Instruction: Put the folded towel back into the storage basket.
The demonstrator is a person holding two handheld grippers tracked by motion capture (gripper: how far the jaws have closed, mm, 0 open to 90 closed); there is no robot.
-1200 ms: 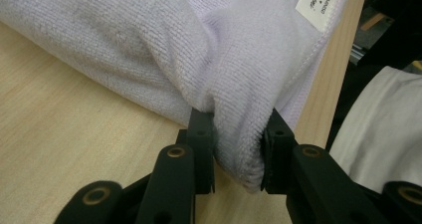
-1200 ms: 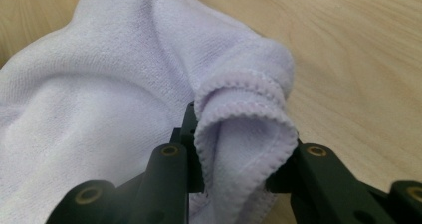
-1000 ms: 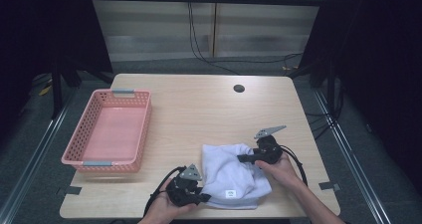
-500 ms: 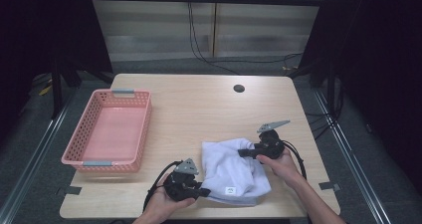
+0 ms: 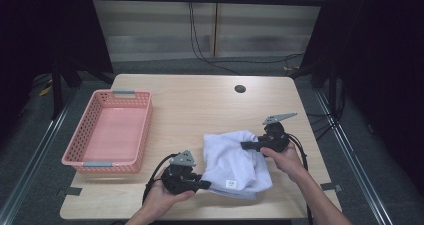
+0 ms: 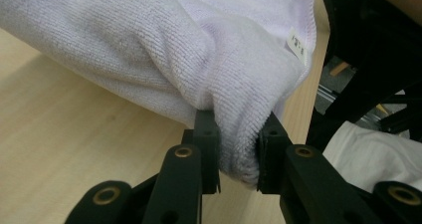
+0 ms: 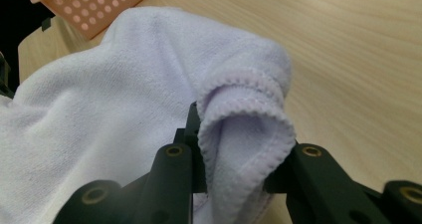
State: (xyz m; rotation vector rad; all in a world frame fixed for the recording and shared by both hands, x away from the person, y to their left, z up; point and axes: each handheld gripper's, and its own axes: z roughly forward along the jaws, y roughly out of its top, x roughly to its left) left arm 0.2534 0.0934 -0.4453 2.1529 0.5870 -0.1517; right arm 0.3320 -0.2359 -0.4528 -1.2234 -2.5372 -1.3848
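Our 2 grippers, left (image 5: pixel 204 183) and right (image 5: pixel 245 145), each pinching a towel (image 5: pixel 235 160) corner near the basket (image 5: pixel 80 156).

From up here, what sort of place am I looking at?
Probably a lab bench set up for recording handling work: a bare wooden table ringed by dark curtains, cables on the floor behind, and a person holding the left gripper and right gripper, both clamped on a white towel.

A pale lilac-white terry towel (image 5: pixel 235 160) with stitched hems carries a small white label with dark print. The rectangular plastic basket (image 5: pixel 107 132) is salmon pink, dotted with round holes, with grey handle clips. The wooden bench (image 5: pixel 200 105) is light beige with fine grain. Both grippers' fingers (image 6: pixel 206 134) are matt black with brass-coloured rivets.
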